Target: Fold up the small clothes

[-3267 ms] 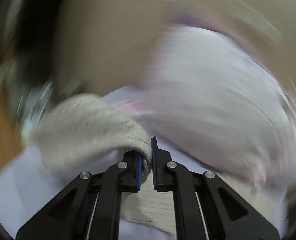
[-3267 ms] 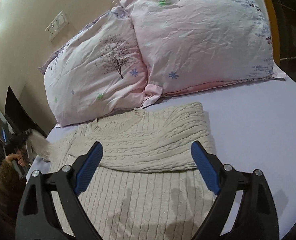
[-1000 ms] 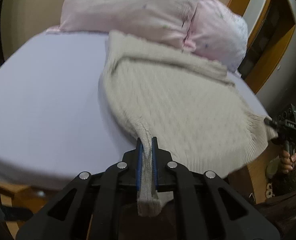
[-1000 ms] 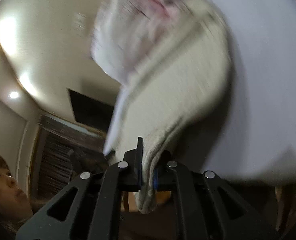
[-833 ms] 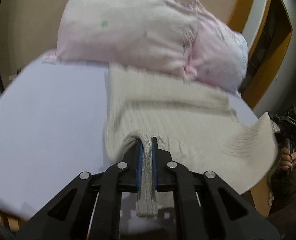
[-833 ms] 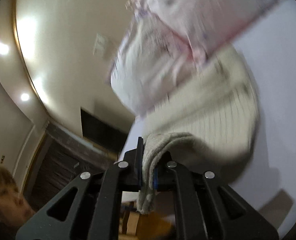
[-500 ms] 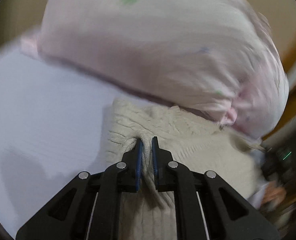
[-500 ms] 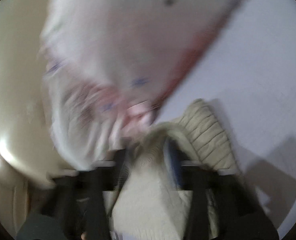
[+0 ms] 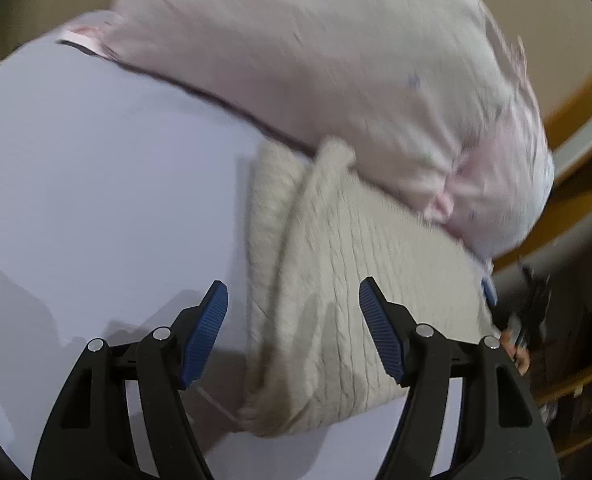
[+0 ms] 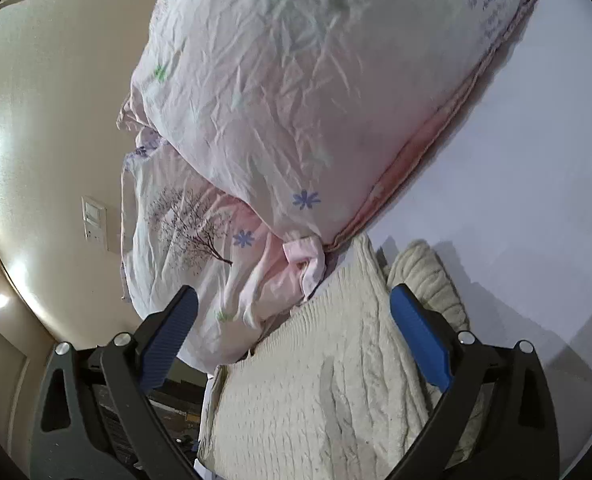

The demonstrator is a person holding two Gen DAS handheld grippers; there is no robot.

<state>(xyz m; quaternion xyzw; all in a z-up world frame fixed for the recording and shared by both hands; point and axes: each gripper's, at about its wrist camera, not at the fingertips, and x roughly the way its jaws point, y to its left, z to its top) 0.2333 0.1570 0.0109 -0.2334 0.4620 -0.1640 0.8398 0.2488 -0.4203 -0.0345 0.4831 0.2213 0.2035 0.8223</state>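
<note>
Two pillows (image 10: 296, 92) are the largest things here, pink with small flowers, and they lean at the far end of the bed (image 9: 96, 184), which has a pale lilac sheet. Just in front of them lies the sweater (image 9: 335, 300), a cream cable-knit piece, already doubled over on itself; its far edge touches the lower edge of the pillows. In the left wrist view the long axis of the sweater runs from the near side toward the pillows and slants a little to the right, and a second layer shows along its left border.

The left gripper (image 9: 292, 324) has its jaws spread wide and holds nothing; the left border of the sweater lies between them, closer to the left one. The right gripper (image 10: 292, 332) is also wide open and empty, and it hangs over the right part of the sweater (image 10: 327, 380), where a rolled ribbed fold shows just past the right jaw.

I judge that one fold is finished and both grippers are released. If the next fold goes across the long axis, each gripper is near its own side edge, and the sweater lies directly ahead and below both.
</note>
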